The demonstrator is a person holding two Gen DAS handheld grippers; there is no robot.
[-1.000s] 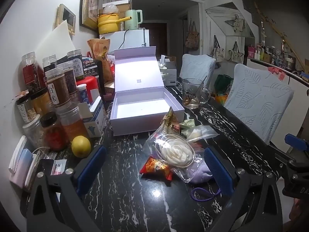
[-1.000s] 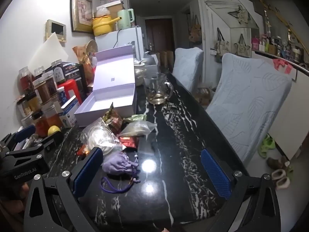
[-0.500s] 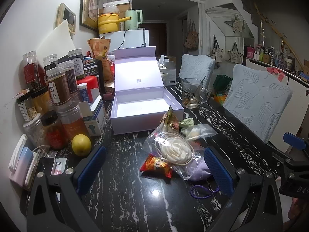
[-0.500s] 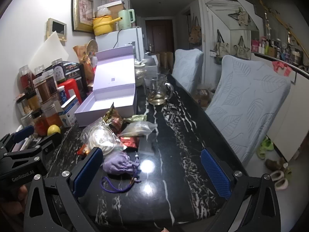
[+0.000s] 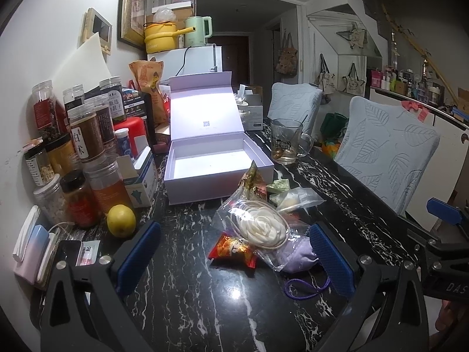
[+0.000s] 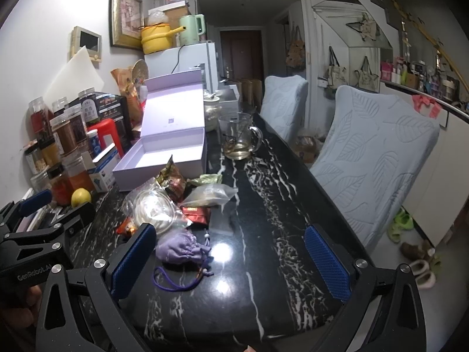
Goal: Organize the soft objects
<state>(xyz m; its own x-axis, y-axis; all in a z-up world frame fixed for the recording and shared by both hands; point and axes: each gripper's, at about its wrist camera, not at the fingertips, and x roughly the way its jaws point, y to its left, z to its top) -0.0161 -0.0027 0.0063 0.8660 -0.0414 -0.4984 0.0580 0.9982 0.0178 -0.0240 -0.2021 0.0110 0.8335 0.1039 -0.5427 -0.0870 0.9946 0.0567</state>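
A heap of soft things lies on the black marble table (image 5: 190,299): a clear bag with a white flower (image 5: 262,228), a red snack packet (image 5: 233,249), a lilac drawstring pouch (image 5: 297,255) (image 6: 178,248) with a purple cord (image 6: 178,278), a second clear bag (image 6: 209,193) and foil sachets (image 5: 253,180). Behind the heap stands an open lilac gift box (image 5: 217,161) (image 6: 164,158), nothing inside. My left gripper (image 5: 233,259) is open, its blue pads flanking the near side of the heap. My right gripper (image 6: 230,259) is open too, the pouch just inside its left pad.
Jars and bottles (image 5: 85,143), a small carton (image 5: 140,182) and a lemon (image 5: 121,221) crowd the left wall side. A glass mug (image 5: 287,145) stands beyond the box. Two covered chairs (image 6: 378,152) line the table's right edge. Slippers (image 6: 416,252) lie on the floor.
Both grippers have drifted only slightly; the views shift a little and the heap sits marginally closer in the right wrist view. Nothing was picked up or moved.
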